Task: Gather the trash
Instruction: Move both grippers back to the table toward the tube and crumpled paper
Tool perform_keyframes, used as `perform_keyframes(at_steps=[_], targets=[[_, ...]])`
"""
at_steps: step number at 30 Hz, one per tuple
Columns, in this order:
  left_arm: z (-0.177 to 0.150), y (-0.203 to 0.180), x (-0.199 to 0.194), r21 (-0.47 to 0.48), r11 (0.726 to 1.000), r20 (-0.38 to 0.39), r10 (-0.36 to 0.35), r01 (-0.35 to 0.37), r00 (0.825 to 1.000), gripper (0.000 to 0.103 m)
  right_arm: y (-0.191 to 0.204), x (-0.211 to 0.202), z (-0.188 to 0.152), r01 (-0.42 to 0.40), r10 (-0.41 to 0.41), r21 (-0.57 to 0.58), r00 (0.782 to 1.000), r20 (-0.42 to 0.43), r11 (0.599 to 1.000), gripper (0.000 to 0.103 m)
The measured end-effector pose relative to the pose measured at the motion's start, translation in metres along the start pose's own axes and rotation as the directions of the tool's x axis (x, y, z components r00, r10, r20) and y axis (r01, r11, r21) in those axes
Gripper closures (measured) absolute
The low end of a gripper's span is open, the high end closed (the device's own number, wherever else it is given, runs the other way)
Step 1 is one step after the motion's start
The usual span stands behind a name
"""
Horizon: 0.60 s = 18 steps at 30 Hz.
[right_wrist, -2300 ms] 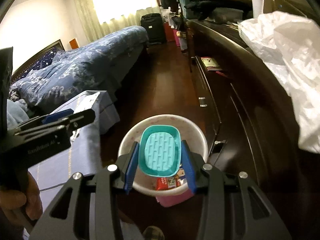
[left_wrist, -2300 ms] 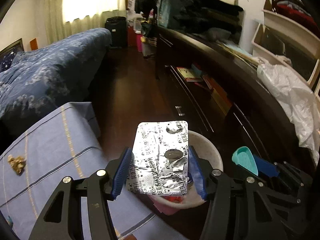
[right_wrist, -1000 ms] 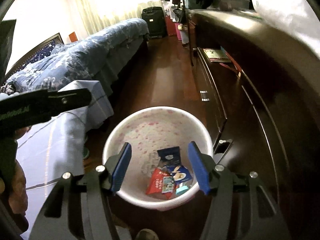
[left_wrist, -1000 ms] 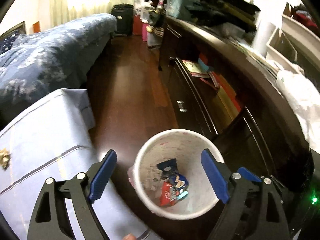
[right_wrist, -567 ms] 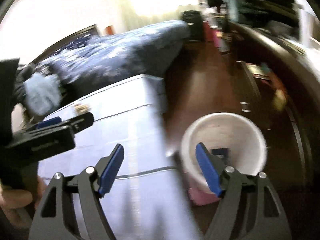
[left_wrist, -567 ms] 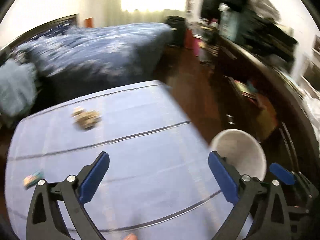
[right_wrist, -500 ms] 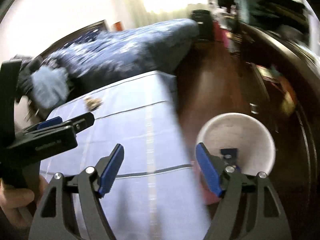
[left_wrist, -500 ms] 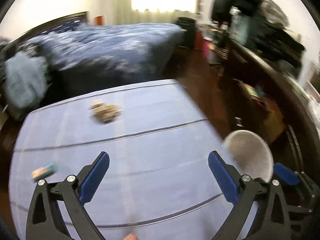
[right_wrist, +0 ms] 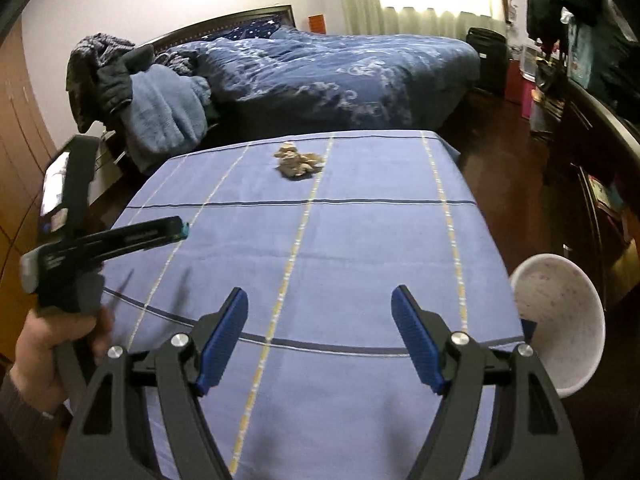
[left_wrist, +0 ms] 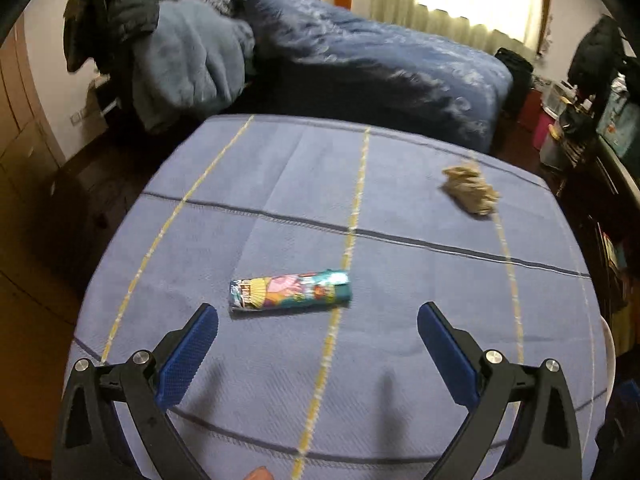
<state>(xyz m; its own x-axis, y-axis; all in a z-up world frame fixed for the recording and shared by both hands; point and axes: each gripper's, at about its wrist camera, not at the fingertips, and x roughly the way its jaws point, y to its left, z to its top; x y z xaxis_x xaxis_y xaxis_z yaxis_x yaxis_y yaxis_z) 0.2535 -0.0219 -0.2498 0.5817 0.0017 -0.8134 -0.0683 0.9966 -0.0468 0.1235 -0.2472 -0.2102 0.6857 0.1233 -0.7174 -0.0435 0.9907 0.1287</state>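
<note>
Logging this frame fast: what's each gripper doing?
Left gripper: open, empty, above the colorful wrapper.
Right gripper: open, empty.

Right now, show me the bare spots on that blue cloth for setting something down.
Bare cloth runs between the colorful wrapper and the crumpled brown scrap, and along the near edge ahead of the open right gripper. Tightest spot: the open left gripper, close behind the wrapper. The trash bin stands off the right edge.

left gripper [left_wrist: 318, 320] jaws spread, right gripper [right_wrist: 319, 312] jaws spread
</note>
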Motion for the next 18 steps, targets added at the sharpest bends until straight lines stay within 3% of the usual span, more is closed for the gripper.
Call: perform_keyframes(at_steps=[8, 13, 15, 17, 18], targets=[[0.012, 0.006, 0.034, -0.001, 1.000, -0.036, -0.012, 0.012, 0.999, 0.004, 0.009, 0.014, 0.020, -0.016, 0.016, -0.033, 1.000, 0.000, 0.999, 0.028], [0.018, 0.004, 0.041, 0.027, 1.000, -0.016, 0.006, -0.005, 1.000, 0.004, 0.014, 0.025, 0.039, -0.015, 0.016, -0.053, 1.000, 0.014, 0.998, 0.028], [0.018, 0.004, 0.042, 0.035, 0.999, -0.001, 0.023, -0.022, 1.000, 0.008, 0.016, 0.029, 0.046, -0.017, 0.018, -0.056, 1.000, 0.021, 0.998, 0.028], [0.016, 0.005, 0.043, 0.051, 0.996, 0.011, 0.067, -0.068, 0.998, 0.025, 0.018, 0.032, 0.052, -0.020, 0.021, -0.061, 1.000, 0.022, 0.998, 0.028], [0.015, 0.005, 0.043, 0.062, 0.995, 0.024, 0.082, -0.084, 0.996, 0.025, 0.019, 0.035, 0.055, -0.020, 0.022, -0.063, 1.000, 0.022, 0.998, 0.028]])
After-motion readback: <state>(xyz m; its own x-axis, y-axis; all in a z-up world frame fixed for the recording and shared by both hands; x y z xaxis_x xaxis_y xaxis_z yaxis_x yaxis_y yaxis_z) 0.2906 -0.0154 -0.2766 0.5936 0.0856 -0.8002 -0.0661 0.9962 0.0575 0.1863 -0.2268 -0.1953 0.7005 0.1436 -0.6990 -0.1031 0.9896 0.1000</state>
